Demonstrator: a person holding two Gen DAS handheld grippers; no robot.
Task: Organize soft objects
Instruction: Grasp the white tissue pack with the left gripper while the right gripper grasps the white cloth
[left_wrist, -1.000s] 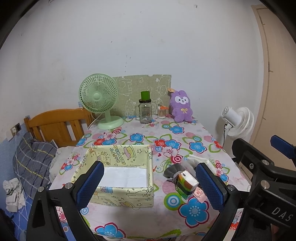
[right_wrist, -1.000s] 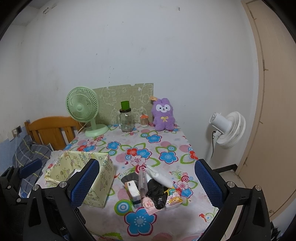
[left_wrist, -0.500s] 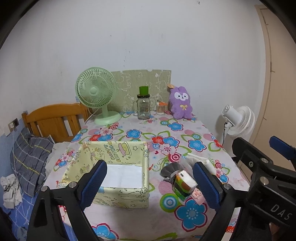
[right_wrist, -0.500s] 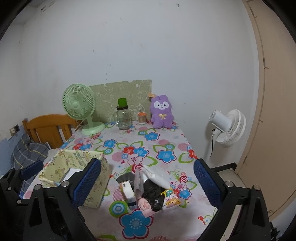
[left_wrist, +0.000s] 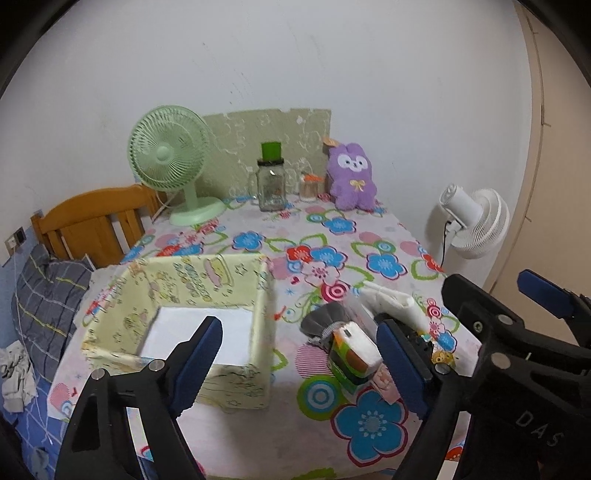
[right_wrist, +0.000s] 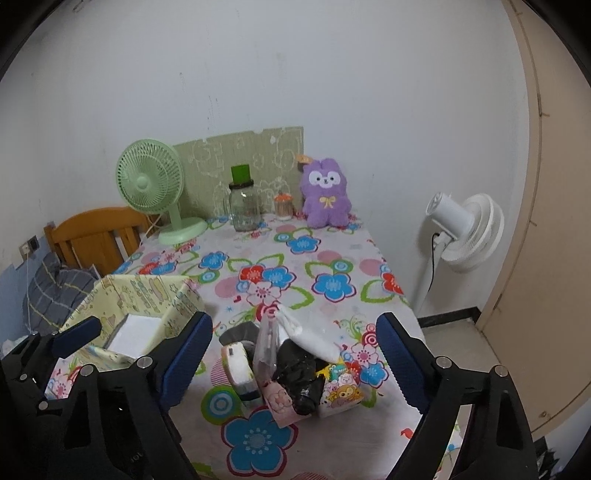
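Flowered table (left_wrist: 258, 435) filling the lower view of both cameras, larger and closer than 1 second ago, wall and door taking up less of the frame

Yellow fabric box (left_wrist: 236, 280) open-topped, sitting just beyond the left finger (left_wrist: 195, 363) of the left gripper (left_wrist: 299, 365), a white sheet (left_wrist: 199, 328) flat on its floor; in the right wrist view the same box (right_wrist: 147, 291) lying past the right gripper's left finger (right_wrist: 186, 360), nearer to it than before

Pile of soft objects (right_wrist: 291, 363) lying between the 2 fingers of the right gripper (right_wrist: 295, 362), beyond the tips and untouched: white folded cloth (right_wrist: 314, 338), black crumpled piece (right_wrist: 299, 376), clear bag (right_wrist: 267, 343), small cartoon-printed packs (right_wrist: 340, 391); same pile (left_wrist: 354, 350) seen from the left wrist just inside the right finger (left_wrist: 400, 365), a green and white pack (left_wrist: 354, 356) nearest the pad

Both pairs of fingers released and spread wide, grasping nothing, having just been closing a little, gap narrower than in the earlier frames

Right gripper (left_wrist: 517, 332) showing at the right edge of the left view; left gripper (right_wrist: 74, 334) showing at the left edge of the right view

Green desk fan (left_wrist: 170, 158), glass jar (left_wrist: 271, 184) with green lid, and purple plush toy (left_wrist: 351, 177) standing at the far edge by the wall, well apart from the fingers, unmoved on the cloth
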